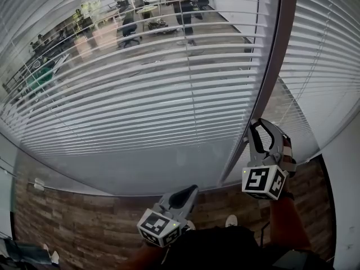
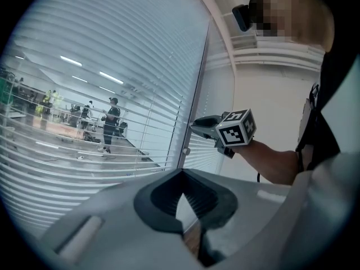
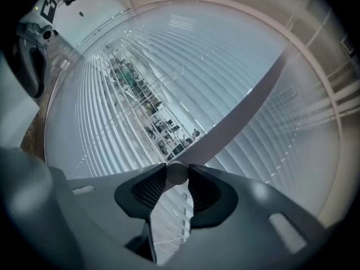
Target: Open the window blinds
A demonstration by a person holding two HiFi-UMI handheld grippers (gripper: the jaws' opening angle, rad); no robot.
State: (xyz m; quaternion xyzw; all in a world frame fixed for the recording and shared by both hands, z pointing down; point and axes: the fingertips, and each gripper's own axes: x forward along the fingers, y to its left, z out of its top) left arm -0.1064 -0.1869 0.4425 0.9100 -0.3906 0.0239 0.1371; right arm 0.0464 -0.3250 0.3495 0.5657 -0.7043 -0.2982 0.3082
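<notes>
White slatted blinds (image 1: pixel 140 94) cover the window, tilted enough that an office shows between the slats. A long grey tilt wand (image 1: pixel 269 66) hangs in front of them. My right gripper (image 1: pixel 256 125) is shut on the wand's lower part. In the right gripper view the wand (image 3: pixel 242 111) sits pinched between the two pads (image 3: pixel 147 190), with the blinds (image 3: pixel 112 94) behind. My left gripper (image 1: pixel 188 193) hangs lower and to the left, shut on nothing and away from the blinds. The left gripper view shows its jaws (image 2: pixel 181 174) meeting and the right gripper (image 2: pixel 201 126) at the wand (image 2: pixel 197 83).
A second blind (image 1: pixel 329 49) covers the pane to the right of the wand. Below the window is a wood-plank floor (image 1: pixel 84 224). People (image 1: pixel 183 4) and desks stand beyond the glass. A plain wall (image 2: pixel 264 94) is on the right.
</notes>
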